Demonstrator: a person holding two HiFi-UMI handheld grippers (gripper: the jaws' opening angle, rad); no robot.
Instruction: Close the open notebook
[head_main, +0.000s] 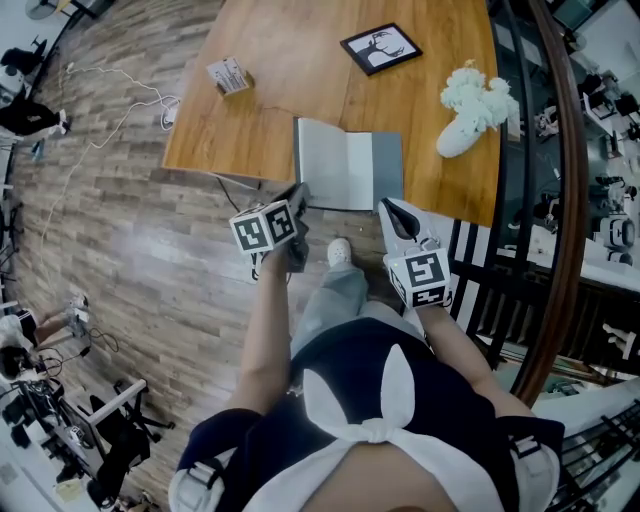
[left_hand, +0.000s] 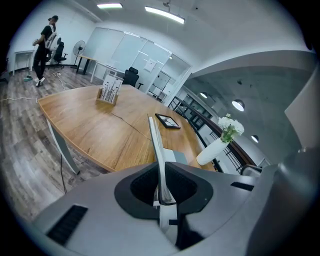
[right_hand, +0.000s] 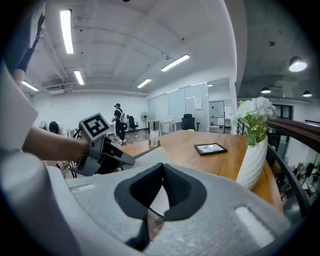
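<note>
The notebook (head_main: 348, 168) lies open at the near edge of the wooden table (head_main: 270, 110), with a pale left page and a grey right half. My left gripper (head_main: 298, 192) is at its near left corner. In the left gripper view the left gripper (left_hand: 160, 167) is shut on the left leaf (left_hand: 155, 140), which stands up edge-on between the jaws. My right gripper (head_main: 388, 205) sits at the near right corner. In the right gripper view the right gripper (right_hand: 162, 167) has its jaw tips together, and the raised pale leaf (right_hand: 150, 156) shows beyond them.
A black picture frame (head_main: 381, 48) lies at the table's far side, a white vase of flowers (head_main: 470, 110) stands to the right, and a small card holder (head_main: 229, 75) to the left. A dark railing (head_main: 560, 200) runs along the right. A person (left_hand: 45, 45) stands far off.
</note>
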